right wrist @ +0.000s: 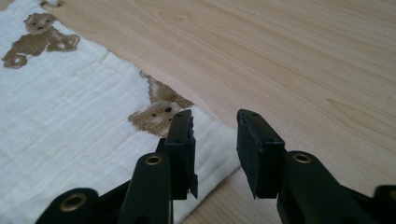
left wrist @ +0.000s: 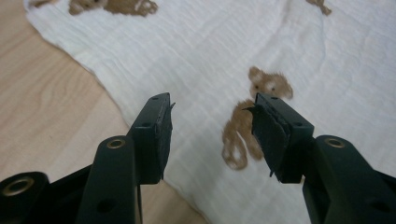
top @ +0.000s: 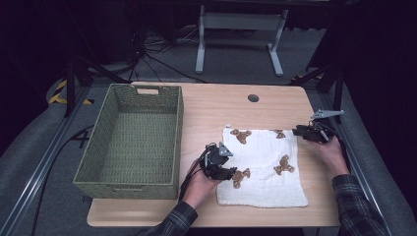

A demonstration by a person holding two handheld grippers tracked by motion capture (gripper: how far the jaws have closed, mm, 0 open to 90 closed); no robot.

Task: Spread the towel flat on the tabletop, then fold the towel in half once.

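Now the white bear-print cloth (top: 263,167) lies flat right of the basket (top: 133,142); both grippers, left (left wrist: 212,135) and right (right wrist: 215,154), gape empty—pinch opposite edges squarely before lifting.

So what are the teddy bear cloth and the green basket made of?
The teddy bear cloth looks like soft, matte cotton muslin, judging by its crinkled weave. The green basket seems woven from grass or paper cord: its walls show tight plaited rows.
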